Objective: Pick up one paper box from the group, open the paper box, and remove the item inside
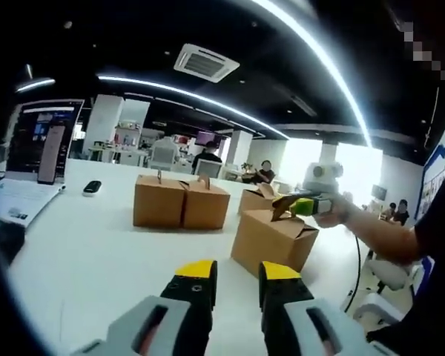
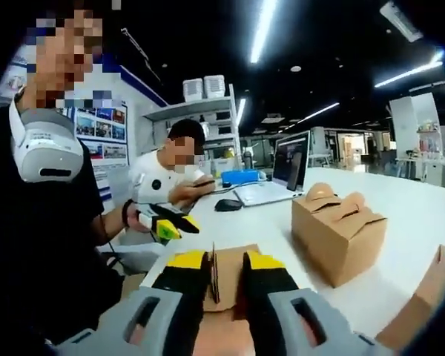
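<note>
One box has been singled out from the group: the opened paper box (image 1: 273, 239) sits on the white bench (image 1: 96, 259) at about 3 o'clock of the left gripper view's centre, nearest the bench edge, its top flaps already lifted. One flap (image 2: 216, 273) is pinched between the yellow tips of the right tool (image 2: 224, 276), seen edge-on and standing upright in the right gripper view. From the left gripper view, that right tool (image 1: 311, 205) is seen above the box at its 1 o'clock corner.

The left tool (image 1: 233, 282) hangs short of the box with its tips spread and nothing between them.

For the step in hand, probably the flap should be pulled up and back, away from the opening, not sideways, or the cardboard gets torn. The box body likely wants bracing by the left tool, since it looks light enough to be dragged along.

The box's long axis runs roughly 10 to 4 o'clock in the left gripper view, opening facing up. What's inside can't be made out.

Three closed boxes are visible further out: a touching pair (image 1: 179, 200) at 10 o'clock, another (image 1: 256, 197) behind. A laptop (image 1: 37, 159) and a mouse (image 1: 92, 188) are parked well apart at 9 o'clock.
</note>
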`<state>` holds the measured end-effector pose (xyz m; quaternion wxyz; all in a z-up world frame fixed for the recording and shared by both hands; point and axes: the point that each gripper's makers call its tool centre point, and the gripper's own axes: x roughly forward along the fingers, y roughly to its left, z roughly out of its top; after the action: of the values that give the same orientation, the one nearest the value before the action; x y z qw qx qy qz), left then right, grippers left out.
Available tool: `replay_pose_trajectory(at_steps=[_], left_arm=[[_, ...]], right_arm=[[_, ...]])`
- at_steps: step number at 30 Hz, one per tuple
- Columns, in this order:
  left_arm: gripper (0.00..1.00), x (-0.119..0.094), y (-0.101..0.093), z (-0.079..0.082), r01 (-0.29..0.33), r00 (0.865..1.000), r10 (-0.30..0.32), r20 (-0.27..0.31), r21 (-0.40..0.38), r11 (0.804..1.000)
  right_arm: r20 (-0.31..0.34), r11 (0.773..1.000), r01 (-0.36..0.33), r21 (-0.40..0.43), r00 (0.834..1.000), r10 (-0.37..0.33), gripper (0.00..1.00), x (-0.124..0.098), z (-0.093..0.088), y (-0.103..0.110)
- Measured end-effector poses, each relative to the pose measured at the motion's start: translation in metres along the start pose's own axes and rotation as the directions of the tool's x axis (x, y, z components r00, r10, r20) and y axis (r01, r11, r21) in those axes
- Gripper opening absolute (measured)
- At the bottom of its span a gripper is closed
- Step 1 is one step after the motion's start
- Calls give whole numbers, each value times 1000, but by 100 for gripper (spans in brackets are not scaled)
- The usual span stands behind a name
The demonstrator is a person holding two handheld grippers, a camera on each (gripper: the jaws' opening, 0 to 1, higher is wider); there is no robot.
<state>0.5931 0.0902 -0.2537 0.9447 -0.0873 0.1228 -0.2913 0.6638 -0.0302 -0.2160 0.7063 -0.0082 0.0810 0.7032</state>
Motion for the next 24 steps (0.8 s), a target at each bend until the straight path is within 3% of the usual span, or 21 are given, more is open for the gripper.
replay_pose_trajectory(at_steps=[4, 8, 13, 15, 17, 21, 24], left_arm=[[25, 1, -3, 2, 10, 1000, -10, -3, 10, 1000], [25, 6, -4, 3, 12, 1000, -12, -6, 11, 1000], [25, 10, -8, 5, 22, 1000, -22, 5, 14, 1000], [25, 13, -10, 0, 27, 1000, -27, -9, 12, 1000], [25, 15, -14, -1, 38, 999, -38, -18, 21, 999], [25, 15, -16, 4, 47, 999, -47, -2, 32, 998], [25, 17, -12, 5, 40, 999, -40, -2, 27, 999]], right_arm=[[29, 999, 41, -2, 999, -41, 30, -11, 8, 3], [97, 991, 121, -54, 989, -115, 44, -24, 21, 2], [89, 987, 142, -75, 987, -136, 46, -28, 12, 9], [49, 979, 176, -101, 984, -171, 45, -29, 3, 9], [41, 968, 220, -123, 976, -216, 45, -32, 2, 9], [89, 948, 298, -112, 953, -289, 42, -41, 9, 11], [123, 930, 362, -56, 927, -354, 41, -46, 10, 12]])
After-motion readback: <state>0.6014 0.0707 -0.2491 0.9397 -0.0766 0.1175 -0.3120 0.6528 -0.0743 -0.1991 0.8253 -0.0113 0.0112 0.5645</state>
